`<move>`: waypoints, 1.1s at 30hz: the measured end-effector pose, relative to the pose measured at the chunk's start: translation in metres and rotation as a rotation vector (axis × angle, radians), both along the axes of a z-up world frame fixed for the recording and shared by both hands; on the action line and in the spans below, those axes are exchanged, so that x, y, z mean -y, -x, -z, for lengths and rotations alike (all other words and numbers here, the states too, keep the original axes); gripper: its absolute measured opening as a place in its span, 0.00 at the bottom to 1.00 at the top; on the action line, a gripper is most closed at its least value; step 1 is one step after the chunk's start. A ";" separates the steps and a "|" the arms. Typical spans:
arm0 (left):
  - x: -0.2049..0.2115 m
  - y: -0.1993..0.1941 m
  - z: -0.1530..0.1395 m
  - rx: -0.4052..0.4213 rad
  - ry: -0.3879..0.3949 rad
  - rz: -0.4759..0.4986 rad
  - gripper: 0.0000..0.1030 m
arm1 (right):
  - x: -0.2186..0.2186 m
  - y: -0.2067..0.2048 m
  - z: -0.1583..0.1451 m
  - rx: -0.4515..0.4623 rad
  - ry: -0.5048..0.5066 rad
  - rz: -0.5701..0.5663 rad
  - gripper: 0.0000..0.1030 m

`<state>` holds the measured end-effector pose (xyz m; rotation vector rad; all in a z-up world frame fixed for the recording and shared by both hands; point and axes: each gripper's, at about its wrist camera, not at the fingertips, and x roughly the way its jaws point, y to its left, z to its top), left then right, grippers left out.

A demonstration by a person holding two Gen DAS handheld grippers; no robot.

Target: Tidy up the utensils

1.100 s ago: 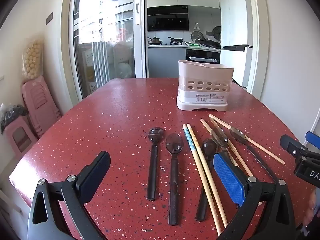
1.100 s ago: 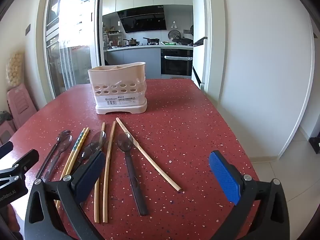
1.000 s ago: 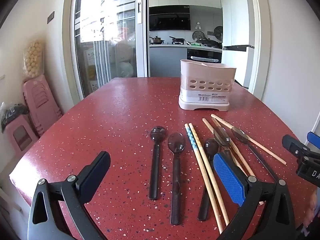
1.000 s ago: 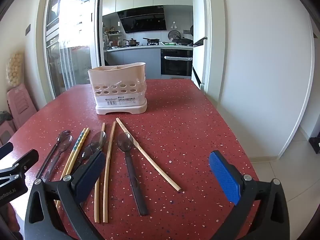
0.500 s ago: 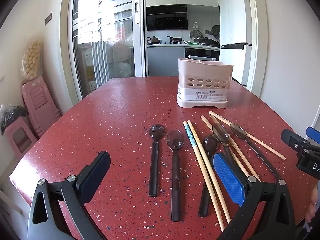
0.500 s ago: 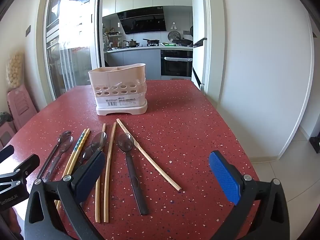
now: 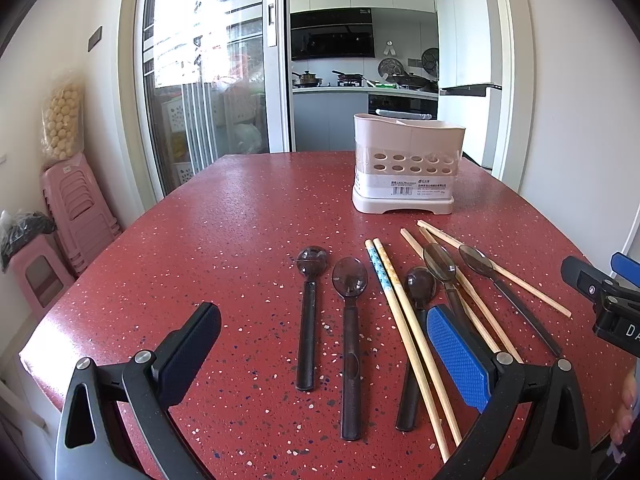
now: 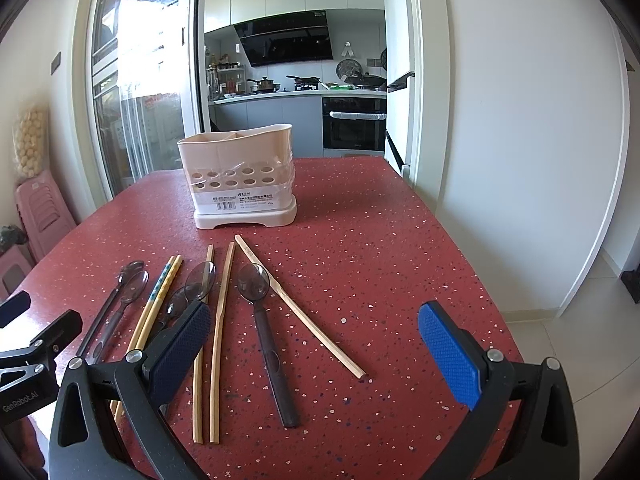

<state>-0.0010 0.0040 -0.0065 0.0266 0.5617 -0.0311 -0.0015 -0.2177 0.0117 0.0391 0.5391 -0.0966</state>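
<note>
While spoons [image 7: 351, 320] lie untouched, both grippers' fingers [image 7: 192, 344] gape wide, grasping nothing.

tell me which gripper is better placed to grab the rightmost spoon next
Right, probably. The right gripper hangs open with the rightmost spoon between its fingers; the left gripper frames the two leftmost spoons.

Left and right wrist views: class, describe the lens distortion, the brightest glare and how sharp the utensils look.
Left wrist view: fisheye bends the door frames, dark corners; glass door blown out by daylight; spoons and chopsticks sharp. Right wrist view: same curvature, wall edges bow; glare again at the glass door; utensil holder crisp, no motion blur.
</note>
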 end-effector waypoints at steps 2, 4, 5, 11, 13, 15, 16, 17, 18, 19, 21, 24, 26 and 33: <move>0.001 0.000 0.000 0.002 -0.001 0.002 1.00 | -0.002 0.002 0.001 0.003 -0.001 0.001 1.00; 0.001 0.000 0.000 0.004 -0.002 0.002 1.00 | -0.002 0.002 0.001 0.004 -0.002 0.000 1.00; 0.001 0.000 0.000 0.004 -0.003 0.002 1.00 | -0.002 0.002 0.001 0.004 -0.003 0.000 1.00; 0.001 0.000 0.000 0.005 -0.003 0.003 1.00 | -0.002 0.002 0.001 0.004 -0.005 -0.001 1.00; 0.001 0.000 0.000 0.005 -0.003 0.002 1.00 | -0.002 0.002 0.001 0.003 -0.006 -0.001 1.00; 0.002 0.000 0.000 0.004 -0.003 0.002 1.00 | -0.003 0.003 0.001 0.003 -0.006 -0.002 1.00; 0.002 0.001 0.000 0.004 -0.004 0.002 1.00 | -0.003 0.003 0.001 0.003 -0.005 -0.002 1.00; 0.001 0.001 0.000 0.005 -0.004 0.002 1.00 | -0.003 0.003 0.000 0.003 -0.005 -0.002 1.00; 0.001 0.001 0.000 0.004 -0.003 0.003 1.00 | -0.003 0.003 0.000 0.002 -0.005 -0.003 1.00; 0.001 0.001 0.000 0.004 -0.003 0.003 1.00 | -0.004 0.003 0.000 0.002 -0.006 -0.004 1.00; 0.001 0.001 0.000 0.004 -0.002 0.002 1.00 | -0.004 0.004 0.001 0.002 -0.007 -0.005 1.00; 0.001 0.002 0.000 0.003 -0.002 0.000 1.00 | -0.004 0.004 0.001 0.001 -0.007 -0.005 1.00; 0.001 0.002 0.000 0.002 -0.002 0.000 1.00 | -0.004 0.004 0.001 0.001 -0.008 -0.005 1.00; 0.001 0.002 0.000 -0.001 -0.001 -0.003 1.00 | -0.005 0.004 0.001 0.001 -0.008 -0.004 1.00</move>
